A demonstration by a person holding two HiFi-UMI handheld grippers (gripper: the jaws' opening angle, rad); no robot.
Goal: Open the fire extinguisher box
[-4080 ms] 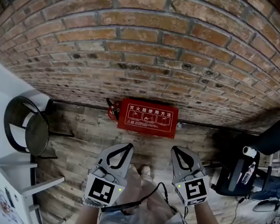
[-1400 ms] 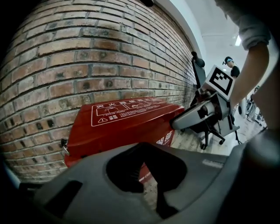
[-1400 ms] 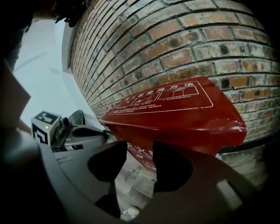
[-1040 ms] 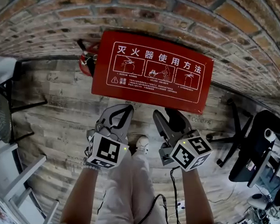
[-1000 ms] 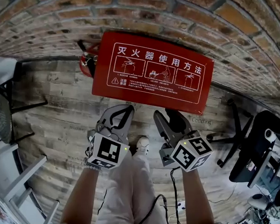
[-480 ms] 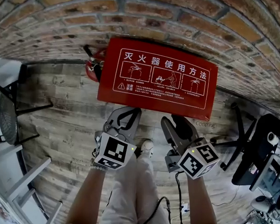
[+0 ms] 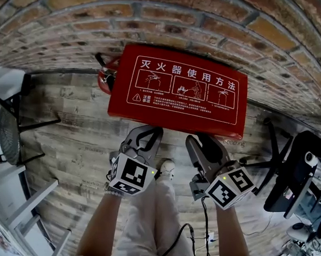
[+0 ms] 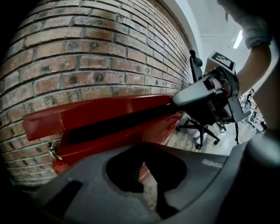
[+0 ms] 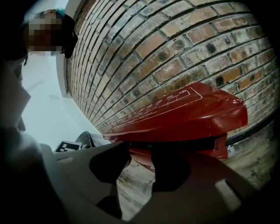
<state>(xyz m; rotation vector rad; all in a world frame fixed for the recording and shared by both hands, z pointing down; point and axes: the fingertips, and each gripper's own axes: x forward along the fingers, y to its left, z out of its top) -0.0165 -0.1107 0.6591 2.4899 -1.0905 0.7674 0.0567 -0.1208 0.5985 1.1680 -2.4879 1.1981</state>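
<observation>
- A red fire extinguisher box (image 7: 177, 90) stands on the wooden floor (image 7: 72, 149), its far side against a brick wall (image 7: 199, 24), directly beyond the person's two grippers.
- Its lid (image 8: 100, 109), printed with white instruction panels, is raised a little at the near edge. Both gripper views show a dark gap between it and the body below.
- The right gripper (image 7: 207, 141) reaches in at the near edge, right of centre, its tips under the lid's lip. Its jaws stand apart and have just been closing; only floor and the box front show between them, and the pads press on nothing.
- The left gripper (image 7: 149, 132) sits just beside it at the same edge, left of centre. Its jaws are drawn together at the tips, with nothing in them.
- A red extinguisher (image 7: 107, 77) lies at the box's left end, by the wall.
- A black office chair (image 7: 294, 183) stands to the right, well apart from the box.
</observation>
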